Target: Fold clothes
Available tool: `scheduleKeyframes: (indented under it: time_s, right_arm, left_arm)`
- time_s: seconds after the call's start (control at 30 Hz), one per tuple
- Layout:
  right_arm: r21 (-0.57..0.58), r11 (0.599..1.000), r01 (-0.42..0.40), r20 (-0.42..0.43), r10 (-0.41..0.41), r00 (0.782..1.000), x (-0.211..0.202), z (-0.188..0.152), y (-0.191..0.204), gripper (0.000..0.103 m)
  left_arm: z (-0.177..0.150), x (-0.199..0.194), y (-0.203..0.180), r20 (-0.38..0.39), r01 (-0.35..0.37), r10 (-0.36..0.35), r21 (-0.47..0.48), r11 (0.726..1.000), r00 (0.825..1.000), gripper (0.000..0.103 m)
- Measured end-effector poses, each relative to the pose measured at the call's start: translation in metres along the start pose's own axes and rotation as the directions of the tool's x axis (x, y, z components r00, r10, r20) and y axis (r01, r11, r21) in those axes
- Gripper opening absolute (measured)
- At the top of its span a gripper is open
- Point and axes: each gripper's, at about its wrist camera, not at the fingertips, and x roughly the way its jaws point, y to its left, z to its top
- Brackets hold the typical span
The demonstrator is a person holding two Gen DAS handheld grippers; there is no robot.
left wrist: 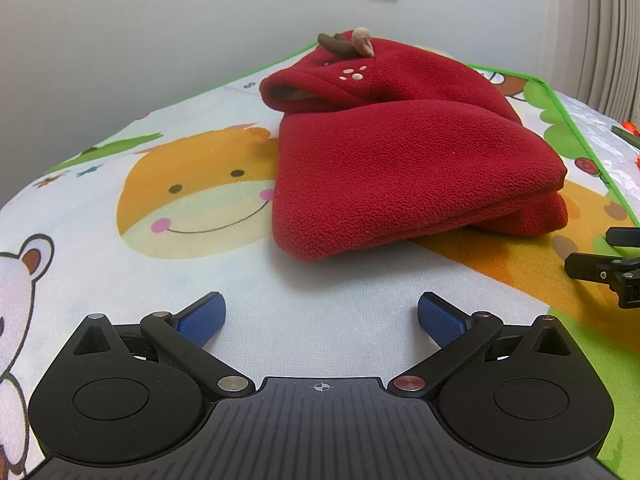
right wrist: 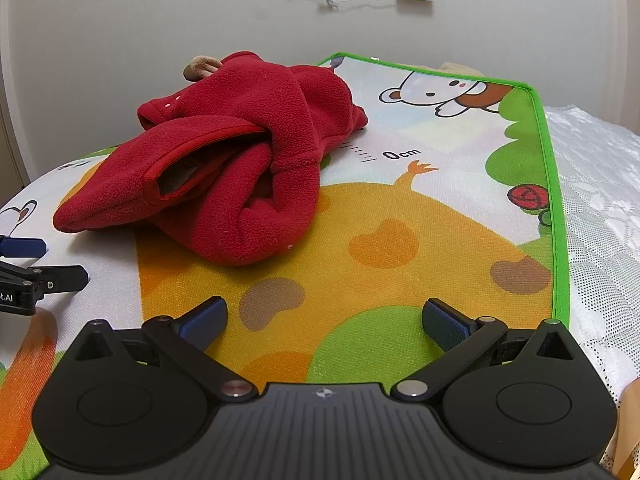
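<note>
Left wrist: folded fleece [left wrist: 400,160] mid-mat [left wrist: 320,280].

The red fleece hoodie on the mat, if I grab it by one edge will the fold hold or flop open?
The red fleece hoodie would probably flop open: it is soft, thick and loosely stacked, with a sleeve bulging out in the right wrist view. It looks light. The fuzzy nap should resist slipping.

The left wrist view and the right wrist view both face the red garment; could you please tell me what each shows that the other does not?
Only the left wrist view shows the smiling yellow face printed on the mat and the garment's smooth folded side. Only the right wrist view shows the open cuff, the "0cm" ruler mark and the white lace cover. Both show the red fleece garment folded on the cartoon mat, and open, empty grippers.
</note>
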Motion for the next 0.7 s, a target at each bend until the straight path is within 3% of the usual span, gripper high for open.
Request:
scheduleKeyframes:
  time_s: [0.7]
  right_arm:
    - [-0.005,1.000,-0.006,0.001,0.006,1.000,0.0005,0.0004,-0.0029,0.103]
  left_arm:
    - [-0.0001,0.0008,-0.0003,0.001,0.000,0.000,0.000,1.000,1.000,0.103]
